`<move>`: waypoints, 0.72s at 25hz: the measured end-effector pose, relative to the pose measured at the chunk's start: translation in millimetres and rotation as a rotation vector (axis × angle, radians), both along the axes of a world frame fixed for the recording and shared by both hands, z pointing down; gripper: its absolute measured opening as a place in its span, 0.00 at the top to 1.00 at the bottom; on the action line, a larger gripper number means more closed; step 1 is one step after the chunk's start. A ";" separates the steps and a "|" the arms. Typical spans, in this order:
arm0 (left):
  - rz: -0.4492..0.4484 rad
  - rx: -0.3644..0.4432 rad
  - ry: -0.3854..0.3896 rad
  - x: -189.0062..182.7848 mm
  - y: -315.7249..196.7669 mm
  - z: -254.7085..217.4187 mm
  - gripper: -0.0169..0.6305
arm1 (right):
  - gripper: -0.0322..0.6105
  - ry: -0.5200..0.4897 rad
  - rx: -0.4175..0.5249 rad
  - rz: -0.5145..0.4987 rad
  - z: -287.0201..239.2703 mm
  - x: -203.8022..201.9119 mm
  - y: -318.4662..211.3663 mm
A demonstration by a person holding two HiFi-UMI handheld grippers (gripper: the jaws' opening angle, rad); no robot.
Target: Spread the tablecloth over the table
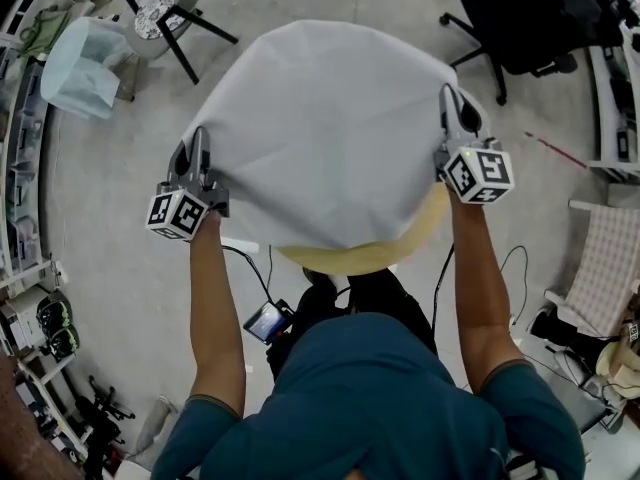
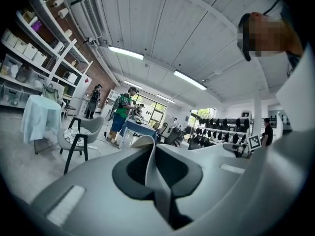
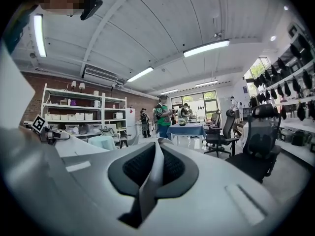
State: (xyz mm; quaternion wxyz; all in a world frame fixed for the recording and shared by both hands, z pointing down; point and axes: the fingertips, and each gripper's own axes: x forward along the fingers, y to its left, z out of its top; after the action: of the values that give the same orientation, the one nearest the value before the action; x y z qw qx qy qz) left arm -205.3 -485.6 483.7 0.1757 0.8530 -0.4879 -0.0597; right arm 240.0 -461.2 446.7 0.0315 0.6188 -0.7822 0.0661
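Pale grey fabric sits pinched between the closed jaws of the left tool (image 1: 196, 158): in the left gripper view a raised fold of the tablecloth (image 1: 330, 128) runs through the dark pads and out past the tips. The right tool (image 1: 452, 118) is clenched the same way, with a thin fold of the same cloth standing between its pads in the right gripper view. Each tool grips one side of the tablecloth, the left at the cloth's left edge and the right at its right edge, and both tools point away from the person. The cloth stretches between the two tools and extends ahead of them as one broad, mostly smooth sheet with a rounded far edge. Its near edge sags in a curve between the tools. Below that near edge a tan arc of the round counter (image 1: 380, 256) shows; the rest of the counter is covered. Whether the cloth rests on the counter top or hangs just above it cannot be told. On the floor (image 1: 120, 228) beyond stand a grey chair (image 1: 165, 8) to the left and a black office chair (image 1: 520, 23) to the right
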 end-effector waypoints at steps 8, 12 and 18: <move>-0.047 -0.185 0.010 -13.3 -26.8 84.1 0.97 | 0.93 0.026 -0.165 0.070 85.7 34.7 -31.0; -0.106 -0.308 0.064 -38.5 -14.3 134.1 0.96 | 0.92 -0.014 -0.297 0.143 133.4 71.3 -29.0; -0.152 -0.426 0.029 -52.0 22.2 188.8 0.96 | 0.92 -0.020 -0.519 0.253 207.8 121.5 3.7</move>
State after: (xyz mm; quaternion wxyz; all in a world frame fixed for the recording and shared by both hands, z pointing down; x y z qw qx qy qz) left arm -257.3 -463.4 672.5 0.3537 0.7563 -0.5500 0.0193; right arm 361.5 -457.6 654.5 0.1727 0.6820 -0.6559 0.2736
